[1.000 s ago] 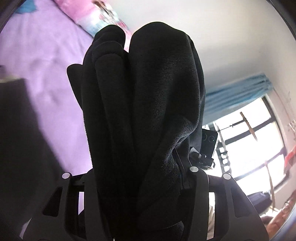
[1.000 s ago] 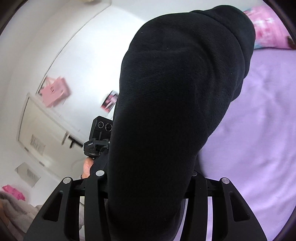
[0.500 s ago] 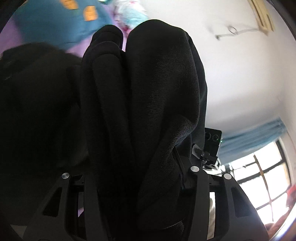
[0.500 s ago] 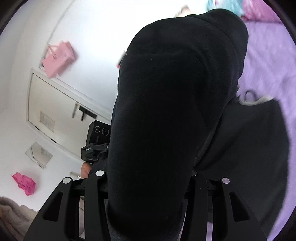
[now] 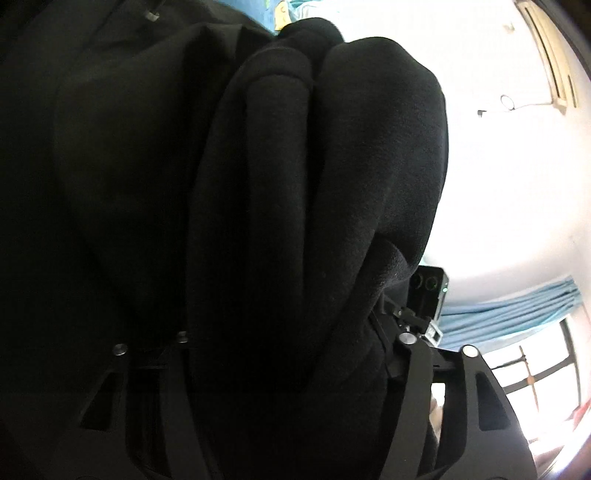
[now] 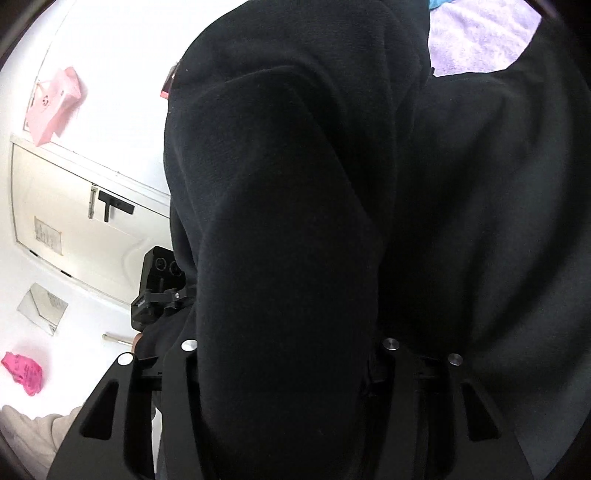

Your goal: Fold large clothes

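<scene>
Slippage is the main risk: the thick black fleece garment is bunched in several rolls in the left gripper and the right gripper, both clamped on it above the purple bed sheet; an uneven pull could free a layer and skew the fold.

The black garment buries the fingertips of the left gripper, and in the right wrist view it likewise covers the fingertips of the right gripper. Its full outline runs past both frame edges. The bed shows only as a lilac corner. The window is overexposed.
</scene>
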`<control>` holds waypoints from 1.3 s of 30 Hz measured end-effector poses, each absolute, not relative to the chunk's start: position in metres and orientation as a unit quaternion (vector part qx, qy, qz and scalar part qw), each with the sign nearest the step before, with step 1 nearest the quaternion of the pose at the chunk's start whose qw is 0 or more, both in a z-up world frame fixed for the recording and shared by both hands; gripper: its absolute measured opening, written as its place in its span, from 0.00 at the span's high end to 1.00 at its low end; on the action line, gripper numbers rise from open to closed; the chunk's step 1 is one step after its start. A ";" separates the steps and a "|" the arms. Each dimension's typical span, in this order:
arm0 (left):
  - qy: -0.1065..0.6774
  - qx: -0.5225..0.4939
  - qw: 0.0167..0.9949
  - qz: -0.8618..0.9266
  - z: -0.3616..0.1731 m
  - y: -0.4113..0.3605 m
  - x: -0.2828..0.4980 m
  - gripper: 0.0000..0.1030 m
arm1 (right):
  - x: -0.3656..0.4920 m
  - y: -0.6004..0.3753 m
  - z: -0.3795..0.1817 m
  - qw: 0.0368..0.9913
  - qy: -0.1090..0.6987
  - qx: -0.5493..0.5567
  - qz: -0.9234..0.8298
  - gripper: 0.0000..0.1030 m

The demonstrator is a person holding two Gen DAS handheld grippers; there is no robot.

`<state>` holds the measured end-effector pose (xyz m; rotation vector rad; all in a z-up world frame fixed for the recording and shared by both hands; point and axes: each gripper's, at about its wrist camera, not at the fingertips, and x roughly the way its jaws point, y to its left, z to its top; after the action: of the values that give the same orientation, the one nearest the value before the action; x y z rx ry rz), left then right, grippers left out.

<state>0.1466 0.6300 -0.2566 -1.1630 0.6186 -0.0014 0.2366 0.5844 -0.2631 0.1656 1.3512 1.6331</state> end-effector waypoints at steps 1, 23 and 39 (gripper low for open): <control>0.295 -0.529 0.796 0.011 -0.250 0.630 0.145 0.28 | 0.231 0.584 -0.250 0.497 0.548 0.060 0.670 0.39; 0.291 -0.181 0.861 0.376 -0.084 0.444 0.035 0.05 | 0.104 0.412 -0.085 0.760 0.337 -0.098 0.546 0.06; 0.277 -0.185 0.852 0.403 -0.075 0.279 -0.052 0.05 | -0.008 0.246 -0.043 0.795 0.308 -0.094 0.513 0.06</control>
<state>-0.0519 0.2794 -0.0749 -0.3901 0.5826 0.8479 -0.0078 0.2462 -0.0432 -0.2013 0.6618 1.1033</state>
